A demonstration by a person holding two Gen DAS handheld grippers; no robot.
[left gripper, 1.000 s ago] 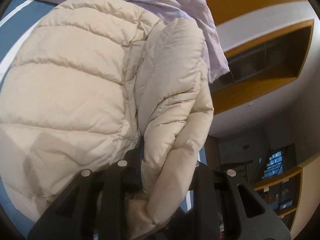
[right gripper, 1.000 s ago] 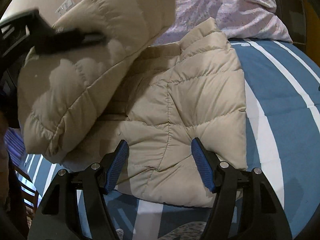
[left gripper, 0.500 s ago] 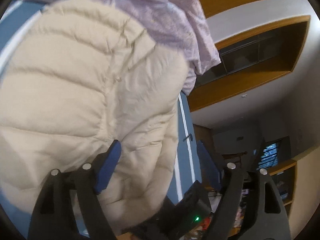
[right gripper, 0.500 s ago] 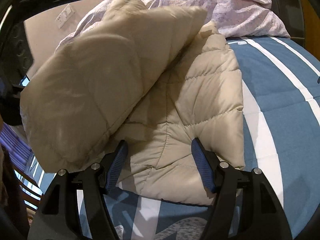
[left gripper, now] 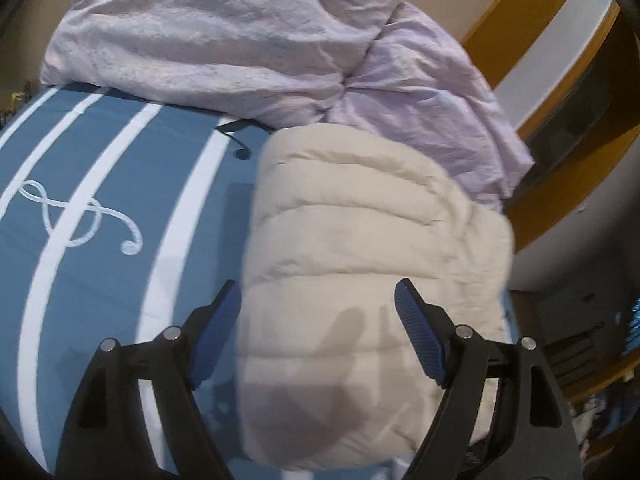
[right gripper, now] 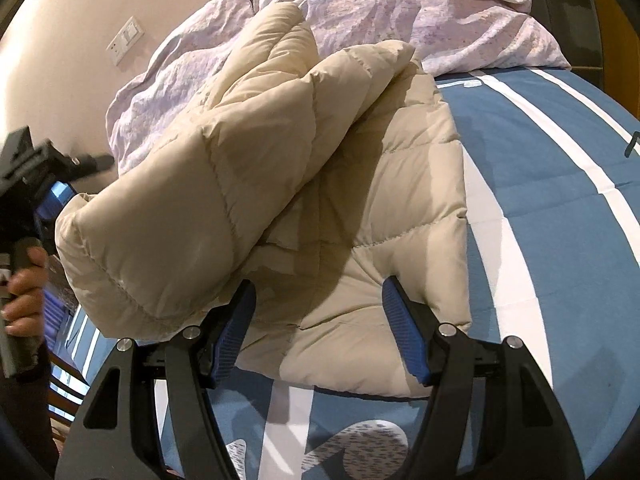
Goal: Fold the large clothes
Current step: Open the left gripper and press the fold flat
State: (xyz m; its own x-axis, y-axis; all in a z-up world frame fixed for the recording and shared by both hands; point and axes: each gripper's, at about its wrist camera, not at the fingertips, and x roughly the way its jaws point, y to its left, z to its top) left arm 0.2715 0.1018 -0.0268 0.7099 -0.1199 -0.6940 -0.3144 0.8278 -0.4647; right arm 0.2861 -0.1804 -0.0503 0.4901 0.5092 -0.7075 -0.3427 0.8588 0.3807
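Note:
A beige quilted puffer jacket [right gripper: 360,208] lies on the blue bed, one side folded over the rest as a thick puffy flap [right gripper: 192,208]. In the left wrist view the jacket [left gripper: 368,280] fills the middle and right. My left gripper [left gripper: 318,308] is open and empty, just above the jacket's near end. It shows at the left edge of the right wrist view [right gripper: 52,184], held in a hand, beside the flap. My right gripper [right gripper: 318,304] is open and empty, over the jacket's lower hem.
A blue bedsheet [left gripper: 100,240] with white stripes and a treble clef covers the bed [right gripper: 560,220]. A crumpled lilac duvet [left gripper: 260,40] lies heaped at the head of the bed [right gripper: 400,4]. Wooden wall trim [left gripper: 560,120] stands beyond it.
My left gripper was shut on the jacket's side, carried it over and let go. It is now open and drawn back. The folded flap has dropped onto the jacket. My right gripper stayed put.

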